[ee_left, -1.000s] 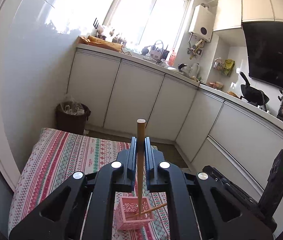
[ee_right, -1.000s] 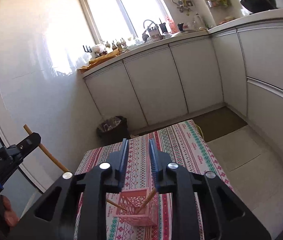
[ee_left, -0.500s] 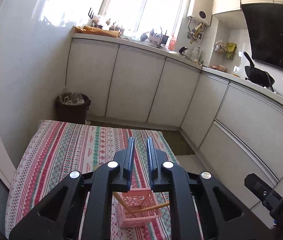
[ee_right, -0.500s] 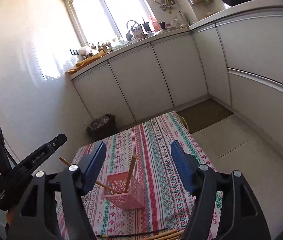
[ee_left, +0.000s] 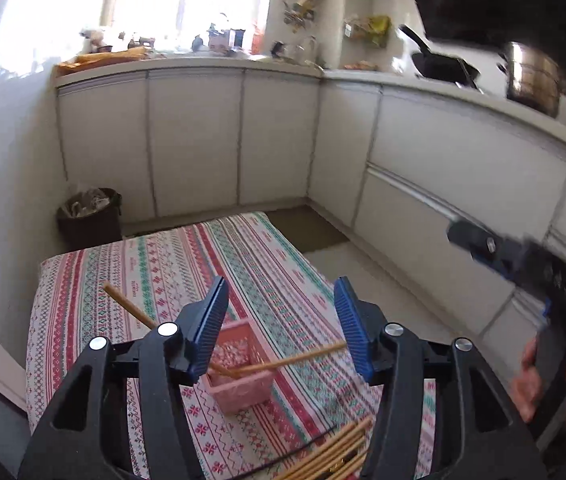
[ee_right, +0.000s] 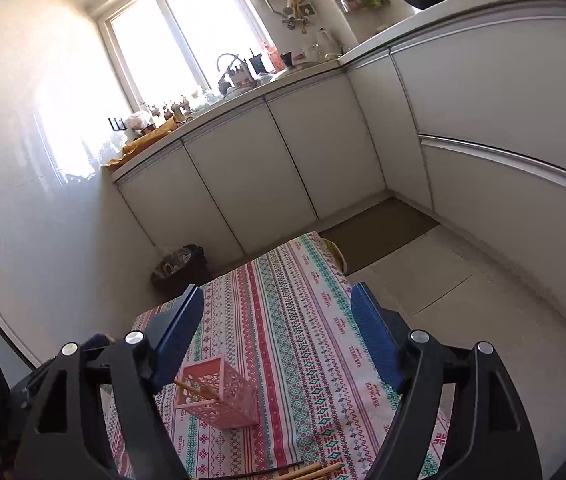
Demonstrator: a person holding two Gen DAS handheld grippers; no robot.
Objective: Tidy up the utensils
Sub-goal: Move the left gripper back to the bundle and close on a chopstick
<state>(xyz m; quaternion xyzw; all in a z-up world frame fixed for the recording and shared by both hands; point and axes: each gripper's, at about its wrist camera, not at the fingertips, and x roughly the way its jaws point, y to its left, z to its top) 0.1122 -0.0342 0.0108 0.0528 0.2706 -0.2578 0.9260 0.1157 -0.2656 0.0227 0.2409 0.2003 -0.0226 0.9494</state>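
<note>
A pink openwork basket (ee_left: 239,372) (ee_right: 219,396) stands on the patterned tablecloth (ee_left: 171,264). Two wooden chopsticks lean in it, one (ee_left: 131,306) tipped left and one (ee_left: 303,358) tipped right. My left gripper (ee_left: 281,328) hovers above and in front of the basket with its jaws opening and nothing pressed between the pads. My right gripper (ee_right: 279,332) also has its jaws opening and holds nothing, with the basket below its left finger. A bundle of loose chopsticks (ee_left: 331,456) (ee_right: 315,470) lies at the near table edge.
A dark trash bin (ee_left: 89,216) (ee_right: 179,268) stands by the wall beyond the table. White cabinets run along the back and right. In the left wrist view the right gripper (ee_left: 495,248) and the hand (ee_left: 531,380) holding it show at right. A thin black stick (ee_right: 275,468) lies by the loose chopsticks.
The left gripper let go of the upright chopstick, which now leans in the basket, and its jaws spread. The right gripper's jaws widened from nearly shut. Both grippers drew back and tipped down.
</note>
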